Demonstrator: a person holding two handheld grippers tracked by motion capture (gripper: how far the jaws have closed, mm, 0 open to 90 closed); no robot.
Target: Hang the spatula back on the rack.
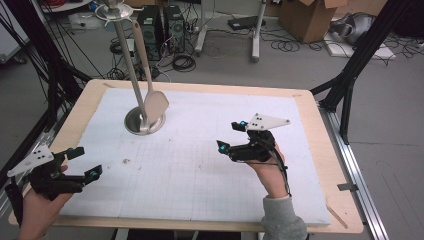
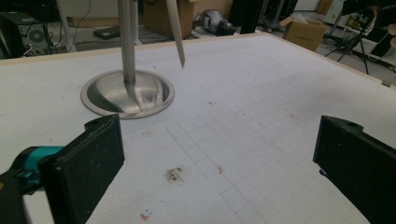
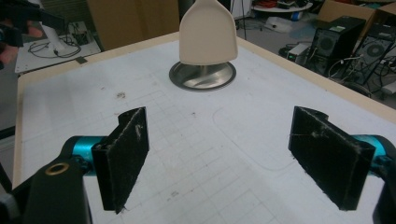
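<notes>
On the desk (image 1: 320, 150), covered by a white gridded mat (image 1: 210, 165), a metal stand (image 1: 131, 75) rises from a round steel base (image 1: 145, 122) at the far left of the mat. A pale spatula (image 1: 150, 95) hangs from the stand's top, its flat blade just above the base and beside the pole. The left gripper (image 1: 80, 162) is held at the near left edge of the desk, its jaws wide apart and empty; the left gripper view looks across the mat toward the base (image 2: 127, 93). The right gripper (image 1: 231, 135) hovers over the middle right of the mat, jaws also spread with nothing between them, pointing toward the spatula (image 3: 206, 32). A small dark smudge (image 1: 126, 161) marks the mat near the left gripper
</notes>
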